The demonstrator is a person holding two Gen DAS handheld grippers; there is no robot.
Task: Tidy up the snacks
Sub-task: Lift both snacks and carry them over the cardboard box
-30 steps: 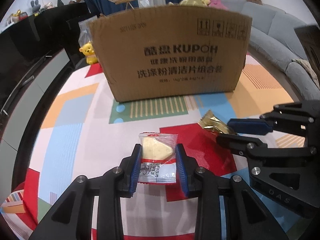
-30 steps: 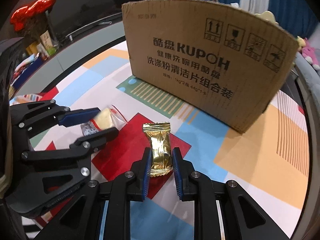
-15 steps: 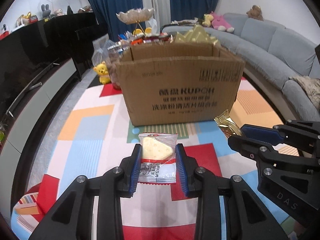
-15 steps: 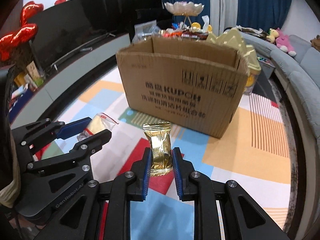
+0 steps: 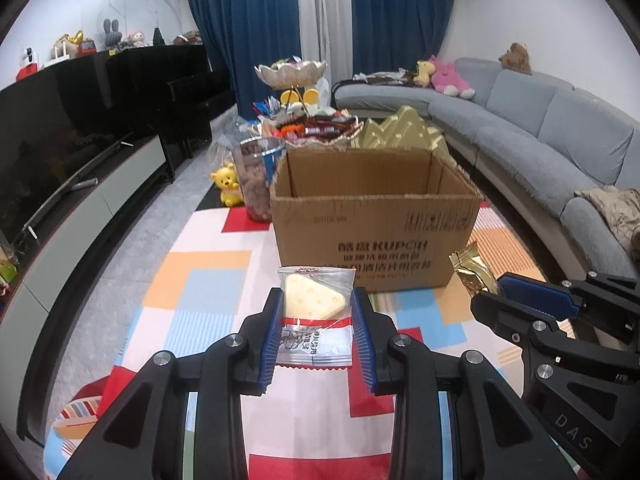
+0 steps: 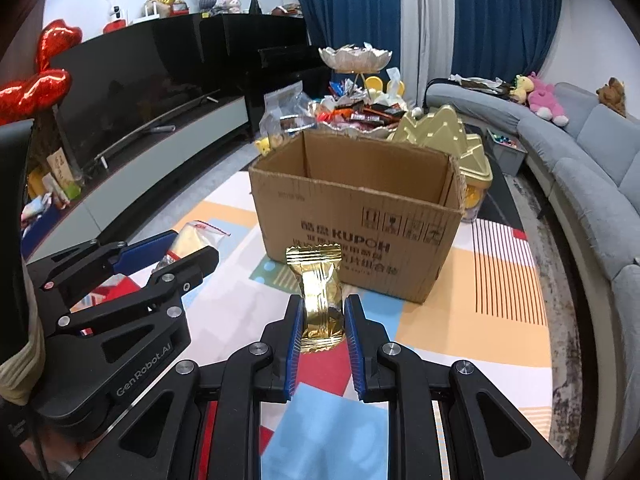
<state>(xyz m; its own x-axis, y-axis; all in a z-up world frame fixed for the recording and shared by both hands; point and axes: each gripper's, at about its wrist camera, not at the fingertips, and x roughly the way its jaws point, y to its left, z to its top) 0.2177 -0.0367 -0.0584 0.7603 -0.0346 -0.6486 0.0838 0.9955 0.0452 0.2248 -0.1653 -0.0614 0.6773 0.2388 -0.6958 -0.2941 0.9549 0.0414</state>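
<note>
The left gripper (image 5: 316,322) pinches a clear packet of cheese-shaped snack (image 5: 314,312) by its side edges, the packet standing upright between the blue pads. The right gripper (image 6: 322,326) pinches a gold-wrapped candy (image 6: 320,292) near its lower end, most of the wrapper rising above the fingertips. Both are held in the air, short of the cardboard box (image 5: 376,236), which stands ahead of both pairs of fingers on the patterned mat (image 5: 200,292).

The likeliest trouble is a slip. The clear packet is thin film gripped only at its margins, so it could crumple or slide out if the hand tilts. The gold wrapper is glossy and held low, so it could pivot or drop short of the box. The two grippers also sit close side by side; moving both over the opening together could knock them against each other or against the near wall, and a release made too early would land a snack on the mat in front of the box.

The box is open at the top. Its inner walls show bare cardboard, but its floor is hidden, so its contents cannot be told. Beyond the fingers, behind the box, a tiered dish (image 5: 291,73) holds wrapped sweets, and a clear jar (image 5: 258,176) holds brown snacks.
</note>
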